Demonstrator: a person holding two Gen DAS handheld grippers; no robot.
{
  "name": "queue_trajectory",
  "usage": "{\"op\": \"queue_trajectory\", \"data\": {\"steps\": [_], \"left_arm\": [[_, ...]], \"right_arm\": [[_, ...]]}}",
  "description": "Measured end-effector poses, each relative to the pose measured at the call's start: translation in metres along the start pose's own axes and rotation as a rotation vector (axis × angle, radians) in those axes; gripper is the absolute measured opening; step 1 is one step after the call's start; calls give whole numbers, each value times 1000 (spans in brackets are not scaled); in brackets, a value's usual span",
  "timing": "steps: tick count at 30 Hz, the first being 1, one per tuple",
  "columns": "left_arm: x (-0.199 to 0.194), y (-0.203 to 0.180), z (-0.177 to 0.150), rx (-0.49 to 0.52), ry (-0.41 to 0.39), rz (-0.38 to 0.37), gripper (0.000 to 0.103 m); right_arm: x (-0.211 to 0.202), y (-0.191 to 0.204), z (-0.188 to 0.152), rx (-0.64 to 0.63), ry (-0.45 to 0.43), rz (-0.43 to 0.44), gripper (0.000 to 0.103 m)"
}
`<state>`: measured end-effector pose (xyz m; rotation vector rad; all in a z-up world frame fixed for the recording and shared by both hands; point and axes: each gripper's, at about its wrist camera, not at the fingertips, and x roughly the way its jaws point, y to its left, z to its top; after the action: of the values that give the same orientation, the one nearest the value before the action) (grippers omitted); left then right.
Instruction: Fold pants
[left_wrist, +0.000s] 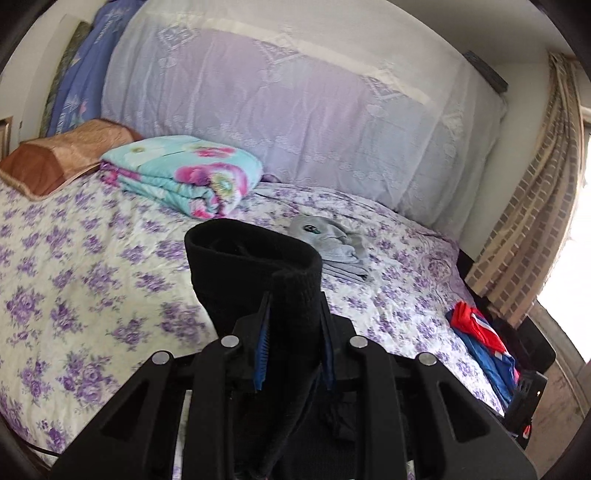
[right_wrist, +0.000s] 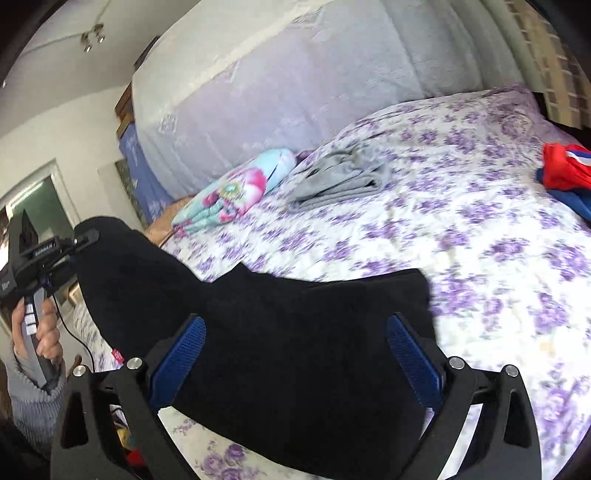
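Left wrist: left gripper (left_wrist: 293, 345) clamped on black pants (left_wrist: 255, 266), raised above bed (left_wrist: 92, 258); keep grip firm

Right wrist: right gripper (right_wrist: 295, 363) spread apart around pants at 6 o'clock; close on fabric, then lift evenly

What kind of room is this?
Most likely a home bedroom: a bed with a purple-flowered sheet, a folded floral quilt on it, and a curtain by a bright window.
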<state>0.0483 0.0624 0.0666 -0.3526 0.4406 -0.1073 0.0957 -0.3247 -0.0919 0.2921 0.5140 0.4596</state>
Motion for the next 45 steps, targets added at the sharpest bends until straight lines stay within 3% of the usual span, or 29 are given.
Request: {"op": "queue_trajectory", "data": {"steps": [4,8,12,14,16,19,21,23,24,27,30,34,39,45], "left_arm": [[23,-69,-3,140,32,-70,21],[49,-151,-29,328,61,-119,21],[79,-220,-89,516,148,-194,21],[103,-241,-132,565,259,-236,21],[122,-245,-164,572,356,-251,21],[130,-241,-184,587,388,-240,23],[124,-239,-182,576,391,-278,37],[115,-234,-175,543,386,-307,68],[111,-231,-170,526,370,-310,71],[101,-216,-156,481,342,-303,72],[104,-196,-143,424,327,-237,74],[120,-175,-140,361,365,-172,74],[131,-187,-171,461,440,-148,74],[128,-193,-189,542,436,-120,74]], "right_arm": [[-47,-50,3,168,-141,-53,99],[-71,-92,0,317,-213,-47,99],[-87,-117,3,427,-256,5,99],[-93,-128,3,462,-271,-10,99],[-94,-134,3,490,-284,-15,99],[-95,-138,0,504,-282,-7,99],[-89,-136,-1,499,-260,-5,99],[-82,-132,-3,491,-234,0,99],[-78,-130,-4,485,-221,0,99],[-71,-124,-6,465,-189,-12,99],[-64,-123,-9,472,-166,-17,99],[-59,-121,-11,465,-147,-19,99],[-56,-121,-12,466,-137,-24,99],[-51,-122,-13,468,-121,-31,99]]}}
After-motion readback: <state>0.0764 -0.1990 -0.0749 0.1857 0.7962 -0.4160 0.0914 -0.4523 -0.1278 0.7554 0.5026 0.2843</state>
